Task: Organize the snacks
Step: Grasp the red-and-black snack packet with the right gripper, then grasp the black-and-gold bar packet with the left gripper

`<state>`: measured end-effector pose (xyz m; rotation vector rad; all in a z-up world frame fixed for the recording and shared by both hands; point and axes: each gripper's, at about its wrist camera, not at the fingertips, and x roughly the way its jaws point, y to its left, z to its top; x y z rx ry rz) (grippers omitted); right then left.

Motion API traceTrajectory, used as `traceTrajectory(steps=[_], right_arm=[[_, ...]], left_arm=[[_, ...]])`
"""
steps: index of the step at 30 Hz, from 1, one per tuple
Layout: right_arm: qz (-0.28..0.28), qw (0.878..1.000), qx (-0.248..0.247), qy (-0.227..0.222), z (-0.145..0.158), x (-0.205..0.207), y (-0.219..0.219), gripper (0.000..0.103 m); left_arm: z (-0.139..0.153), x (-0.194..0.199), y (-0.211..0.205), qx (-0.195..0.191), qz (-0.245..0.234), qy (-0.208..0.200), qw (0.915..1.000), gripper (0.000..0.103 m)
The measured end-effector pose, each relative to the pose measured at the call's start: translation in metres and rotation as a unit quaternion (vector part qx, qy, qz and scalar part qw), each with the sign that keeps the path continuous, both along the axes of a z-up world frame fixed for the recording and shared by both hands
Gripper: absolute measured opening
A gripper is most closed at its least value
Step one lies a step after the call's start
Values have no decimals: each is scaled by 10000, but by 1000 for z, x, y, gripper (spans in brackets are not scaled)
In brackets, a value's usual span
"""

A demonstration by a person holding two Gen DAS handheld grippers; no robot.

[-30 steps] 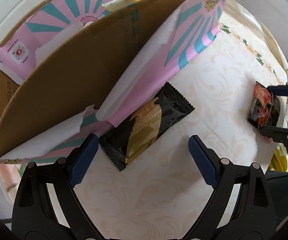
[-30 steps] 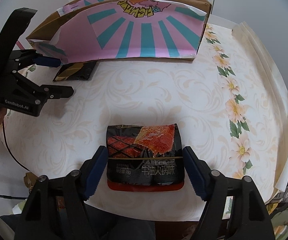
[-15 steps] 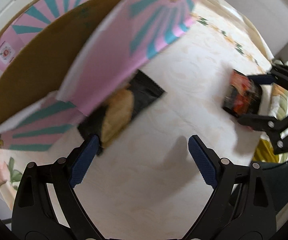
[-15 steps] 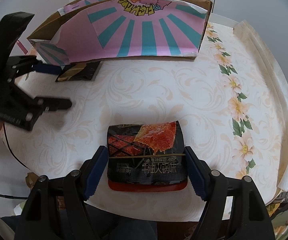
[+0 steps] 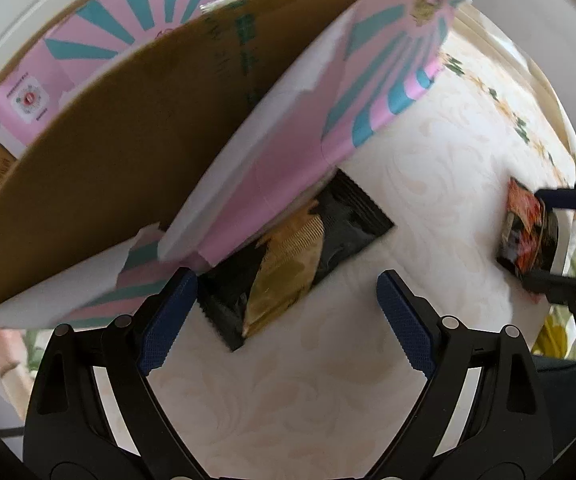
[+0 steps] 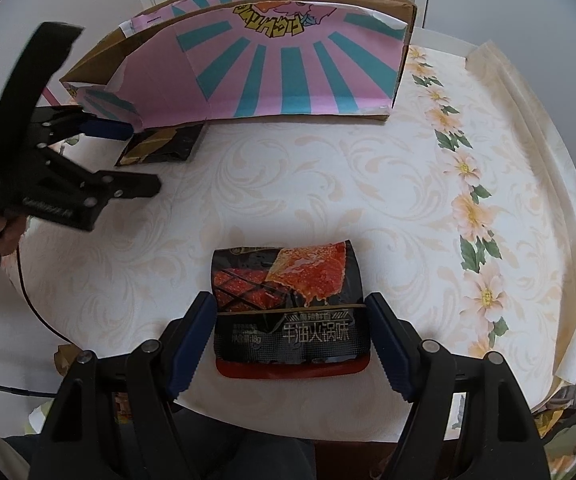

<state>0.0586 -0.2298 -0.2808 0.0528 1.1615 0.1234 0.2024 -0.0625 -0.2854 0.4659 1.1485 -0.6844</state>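
A black and gold snack packet (image 5: pixel 300 264) lies on the table, partly under the flap of the pink and teal cardboard box (image 5: pixel 247 128). My left gripper (image 5: pixel 285 312) is open just in front of the packet, its left finger near the box flap. A black and red snack packet (image 6: pixel 288 312) lies near the table's front edge. My right gripper (image 6: pixel 288 332) is open with its fingers on either side of that packet, close to its edges. The black and gold packet (image 6: pixel 159 146) and the left gripper (image 6: pixel 127 160) also show in the right wrist view. The red packet (image 5: pixel 528 232) shows in the left wrist view.
The box (image 6: pixel 288 60) stands at the back of a round table with a cream floral cloth (image 6: pixel 368 184). The cloth's loose edge (image 6: pixel 528 100) is folded up at the right. A white door stands behind the box.
My left gripper swung away to the right, then came back toward the black and gold packet and closer to it. My right gripper stayed around the red packet.
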Motion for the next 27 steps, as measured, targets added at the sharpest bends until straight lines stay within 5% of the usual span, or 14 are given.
traceTrajectory(steps=[13, 19, 23, 27], right_arm=[[92, 9998, 153, -42, -3, 3, -7, 72], [161, 9997, 182, -54, -3, 4, -10, 72], [161, 9997, 180, -75, -3, 7, -15, 72], [141, 9997, 202, -84, -3, 8, -20, 72]], left_arm=[[8, -42, -13, -92, -661, 393, 9970, 91], [33, -55, -30, 115, -918, -269, 9954, 91], [27, -35, -51, 317, -1148, -335, 9923, 90], [12, -27, -62, 582, -1517, -223, 9865, 74]])
